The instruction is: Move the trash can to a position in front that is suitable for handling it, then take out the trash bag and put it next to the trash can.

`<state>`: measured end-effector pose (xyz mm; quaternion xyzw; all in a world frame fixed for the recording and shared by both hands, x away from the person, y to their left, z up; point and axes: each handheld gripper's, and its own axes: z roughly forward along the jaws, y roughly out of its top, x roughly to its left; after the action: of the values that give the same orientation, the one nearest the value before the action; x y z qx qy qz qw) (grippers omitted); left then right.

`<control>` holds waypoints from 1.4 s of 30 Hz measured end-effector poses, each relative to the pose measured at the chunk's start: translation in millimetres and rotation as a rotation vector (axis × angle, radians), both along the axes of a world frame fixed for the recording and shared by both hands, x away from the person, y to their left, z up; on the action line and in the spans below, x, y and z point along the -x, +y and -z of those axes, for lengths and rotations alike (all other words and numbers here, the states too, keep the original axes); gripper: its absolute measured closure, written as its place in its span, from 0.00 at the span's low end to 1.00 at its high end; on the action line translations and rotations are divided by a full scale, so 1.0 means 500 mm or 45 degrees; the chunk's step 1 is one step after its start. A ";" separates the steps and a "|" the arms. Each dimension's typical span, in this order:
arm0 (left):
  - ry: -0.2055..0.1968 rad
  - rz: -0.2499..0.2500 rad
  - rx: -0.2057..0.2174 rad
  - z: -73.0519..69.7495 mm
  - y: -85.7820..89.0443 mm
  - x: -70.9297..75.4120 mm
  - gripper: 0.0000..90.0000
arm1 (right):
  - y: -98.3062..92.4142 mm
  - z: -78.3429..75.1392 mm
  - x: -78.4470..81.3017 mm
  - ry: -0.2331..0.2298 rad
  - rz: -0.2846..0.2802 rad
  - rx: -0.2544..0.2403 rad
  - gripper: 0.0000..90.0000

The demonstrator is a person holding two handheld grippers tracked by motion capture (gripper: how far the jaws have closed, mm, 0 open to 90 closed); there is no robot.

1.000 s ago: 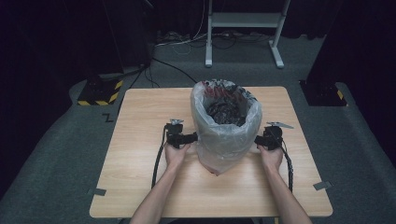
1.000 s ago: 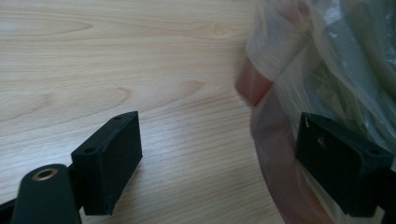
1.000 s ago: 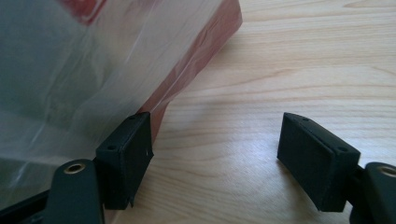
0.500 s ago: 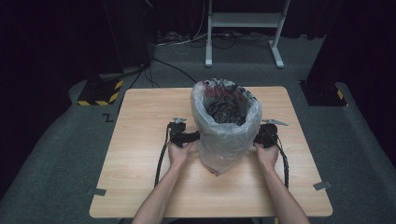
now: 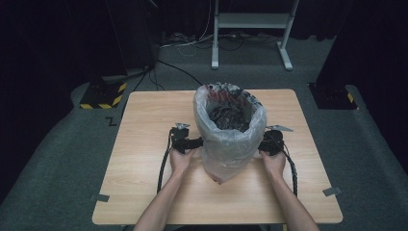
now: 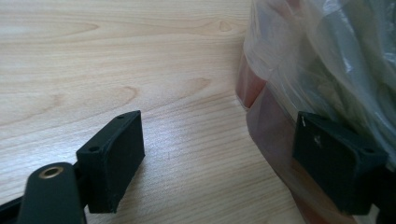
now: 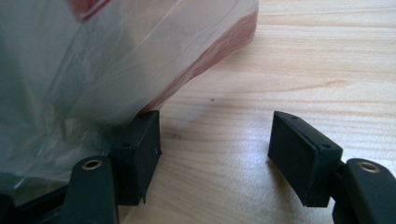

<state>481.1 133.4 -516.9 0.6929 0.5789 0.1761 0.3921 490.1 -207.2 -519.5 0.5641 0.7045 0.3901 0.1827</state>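
Clear plastic formed a tall bag that stood upright near the middle of a pale wooden surface. Its mouth gaped open at the top, and dark, crumpled contents showed inside, with red and white packaging against the far wall of the bag.

A person's forearms reached in from the near edge of the surface, one on each side of the bag. The left hand held the left gripper against the bag's left side. Its jaws stood wide apart with bare wood between them; in the left gripper view one jaw lay against the plastic wall, and nothing was clamped.

The right hand held the right gripper against the bag's right side. Its jaws had just been closing a little, yet they stood well apart, with bare wood between them. In the right gripper view one jaw sat just under the bulging plastic, touching it, while the other stood clear of the bag.

Black cables trailed from both grippers back toward the person, beside the bag.
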 end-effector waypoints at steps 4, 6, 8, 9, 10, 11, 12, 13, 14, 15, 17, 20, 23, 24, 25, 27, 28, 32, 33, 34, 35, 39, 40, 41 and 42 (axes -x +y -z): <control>0.005 0.008 -0.023 -0.004 -0.002 0.005 0.19 | -0.001 0.002 0.012 0.013 -0.016 0.006 0.37; 0.009 -0.003 -0.032 -0.006 -0.004 0.006 0.19 | -0.001 0.001 0.014 0.024 -0.018 0.008 0.36; 0.003 -0.012 -0.033 -0.006 -0.006 0.004 0.20 | -0.002 0.001 0.012 0.014 -0.021 0.017 0.37; 0.000 -0.017 -0.033 -0.006 -0.007 0.003 0.20 | -0.001 0.000 0.010 0.012 -0.013 0.013 0.37; 0.001 -0.028 -0.024 -0.005 -0.009 0.000 0.20 | -0.002 0.001 0.007 0.012 0.003 -0.002 0.37; 0.001 -0.028 -0.024 -0.005 -0.009 0.000 0.20 | -0.003 0.003 0.005 0.012 0.010 -0.012 0.37; 0.002 -0.032 -0.027 -0.004 -0.010 -0.001 0.20 | -0.004 0.004 0.003 0.014 0.017 -0.022 0.37; -0.001 -0.036 -0.025 -0.003 -0.011 -0.002 0.20 | -0.004 0.004 0.003 0.014 0.017 -0.022 0.37; -0.003 -0.043 -0.025 -0.002 -0.014 -0.004 0.21 | -0.004 0.005 0.000 0.011 0.030 -0.028 0.37; 0.009 -0.038 -0.047 0.000 -0.016 -0.008 0.21 | -0.004 0.005 -0.001 0.013 0.033 -0.028 0.37; 0.014 -0.034 -0.055 0.000 -0.017 -0.011 0.21 | -0.005 0.004 -0.004 0.019 0.032 -0.021 0.36; 0.026 -0.023 -0.045 0.002 -0.013 -0.017 0.17 | -0.006 0.001 -0.017 0.035 0.038 -0.002 0.32; 0.035 0.004 -0.054 0.010 -0.005 -0.014 0.16 | -0.009 0.003 -0.016 0.028 0.034 0.013 0.28; 0.025 0.003 -0.078 0.012 -0.002 -0.010 0.16 | -0.013 0.002 -0.014 0.028 0.039 0.026 0.27; 0.021 0.010 -0.108 0.012 0.010 -0.001 0.16 | -0.019 0.003 -0.012 0.020 0.044 0.044 0.27; 0.016 0.003 -0.161 0.014 0.028 0.007 0.16 | -0.033 0.004 -0.005 0.007 0.069 0.086 0.27; 0.016 0.003 -0.161 0.014 0.028 0.007 0.17 | -0.042 0.005 -0.002 -0.003 0.075 0.119 0.26; 0.000 -0.025 -0.256 0.019 0.061 0.024 0.16 | -0.067 0.008 0.015 -0.019 0.081 0.248 0.24; 0.001 -0.019 -0.270 0.020 0.067 0.024 0.15 | -0.072 0.009 0.017 -0.017 0.084 0.264 0.22; 0.001 -0.013 -0.267 0.020 0.072 0.025 0.15 | -0.078 0.009 0.018 -0.012 0.088 0.259 0.22; -0.003 -0.011 -0.267 0.020 0.078 0.025 0.15 | -0.078 0.009 0.018 -0.012 0.088 0.259 0.22; -0.003 -0.002 -0.274 0.020 0.086 0.027 0.15 | -0.090 0.009 0.029 -0.004 0.115 0.255 0.21; -0.003 0.006 -0.272 0.020 0.087 0.028 0.15 | -0.092 0.009 0.031 -0.006 0.112 0.259 0.21; 0.003 0.010 -0.271 0.018 0.089 0.029 0.18 | -0.094 0.009 0.034 -0.007 0.114 0.260 0.21; 0.013 0.014 -0.271 0.016 0.090 0.030 0.18 | -0.093 0.009 0.035 -0.007 0.115 0.259 0.21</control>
<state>466.1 178.5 -524.8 0.7347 0.5551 0.2310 0.3142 472.8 -253.9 -523.9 0.5728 0.7136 0.3096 0.2584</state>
